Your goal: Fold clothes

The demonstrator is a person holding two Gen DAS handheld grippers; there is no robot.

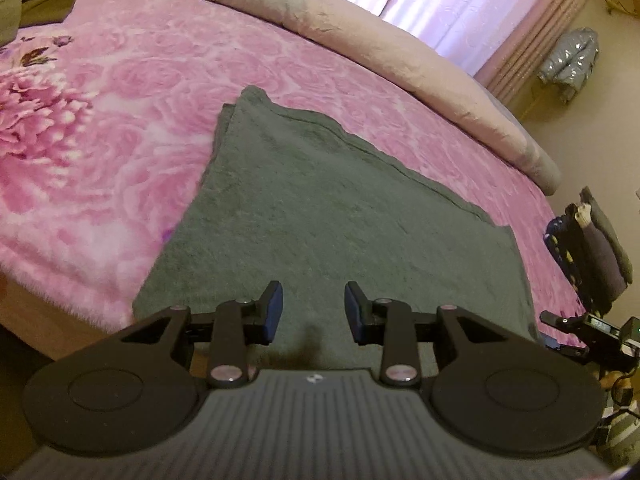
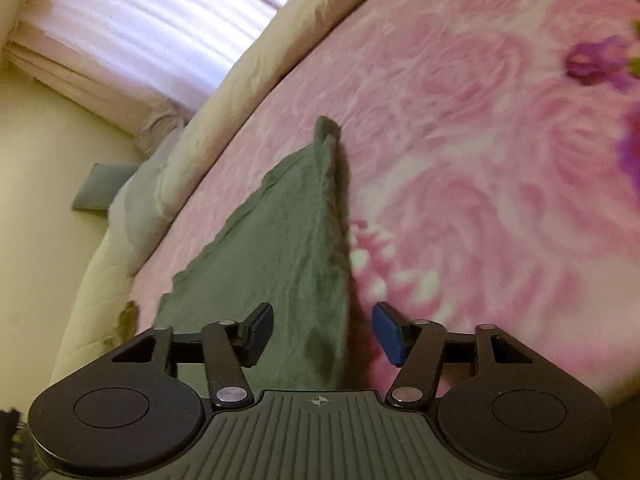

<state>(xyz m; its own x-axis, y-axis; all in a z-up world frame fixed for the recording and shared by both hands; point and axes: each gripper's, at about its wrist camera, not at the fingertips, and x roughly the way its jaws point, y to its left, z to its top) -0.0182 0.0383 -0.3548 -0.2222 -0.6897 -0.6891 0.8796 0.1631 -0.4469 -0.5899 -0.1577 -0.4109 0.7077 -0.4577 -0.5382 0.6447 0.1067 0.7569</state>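
A grey-green fleecy garment (image 1: 320, 208) lies folded flat on the pink rose-patterned bed cover (image 1: 120, 112). My left gripper (image 1: 314, 312) is open and empty, hovering over the garment's near edge. In the right wrist view the same garment (image 2: 280, 240) stretches away as a narrow wedge. My right gripper (image 2: 322, 334) is open and empty, with the garment's near right edge between its fingers, seemingly just above it. The tip of the other gripper (image 1: 576, 326) shows at the right of the left wrist view.
A rolled pale duvet (image 1: 400, 60) runs along the far side of the bed below curtains (image 1: 460, 4). More olive clothing (image 1: 36, 0) lies at the far left corner. A chair with clothes (image 1: 596, 256) and a silver jacket (image 1: 570, 62) stand beside the bed.
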